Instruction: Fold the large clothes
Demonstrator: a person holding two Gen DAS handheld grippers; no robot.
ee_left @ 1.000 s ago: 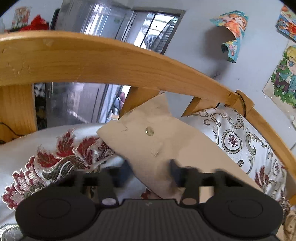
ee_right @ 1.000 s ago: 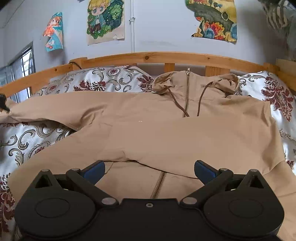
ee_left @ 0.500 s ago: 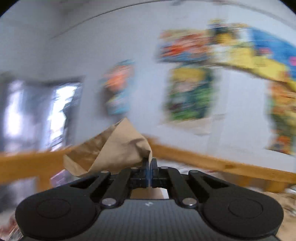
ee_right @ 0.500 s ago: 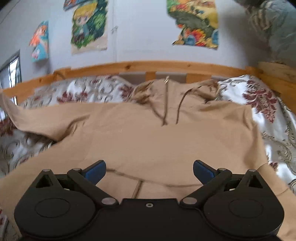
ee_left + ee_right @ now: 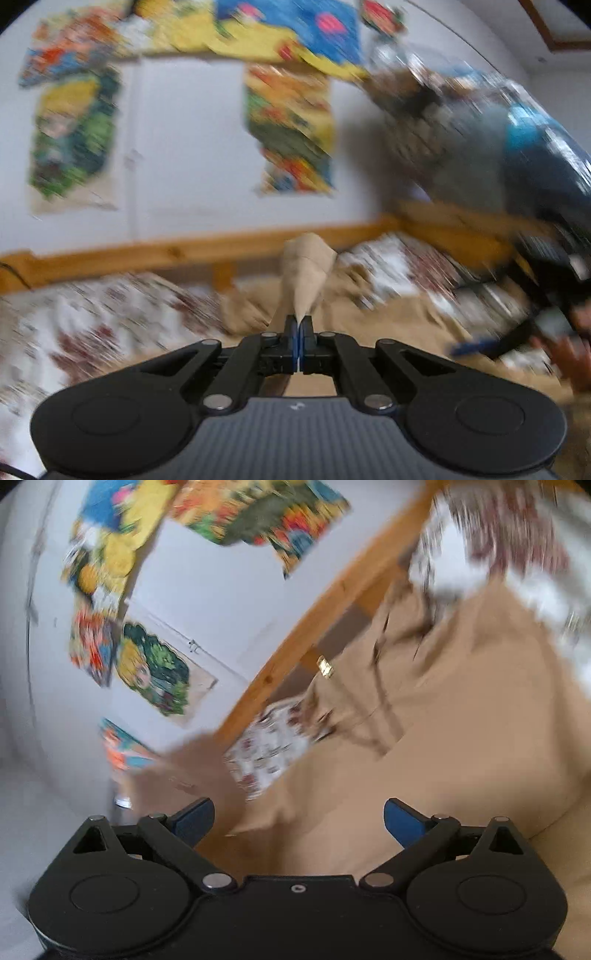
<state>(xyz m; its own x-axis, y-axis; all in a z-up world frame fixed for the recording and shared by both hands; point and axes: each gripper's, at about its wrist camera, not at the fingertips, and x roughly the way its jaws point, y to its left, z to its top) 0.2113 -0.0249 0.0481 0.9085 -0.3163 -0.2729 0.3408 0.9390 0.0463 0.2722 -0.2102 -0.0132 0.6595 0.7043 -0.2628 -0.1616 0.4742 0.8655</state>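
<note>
A tan hooded jacket lies spread on the floral bedding. In the left wrist view my left gripper is shut on the end of the jacket's sleeve, which stands up from the pads above the bed. The picture is blurred by motion. My right gripper stands open over the jacket's body with nothing between its fingers; its view is rolled, so the bed slants. The lifted sleeve shows at the left of the right wrist view. The hood and its drawcords lie near the rail.
A wooden bed rail runs along the wall behind the bedding. Cartoon posters hang on the white wall. At the right of the left wrist view are a person's hand and a blurred blue-and-dark shape.
My left gripper closed on the sleeve end, lifted it off the bedding and swung it across toward the jacket's middle. The right gripper stayed open and rolled, tilting its view.
</note>
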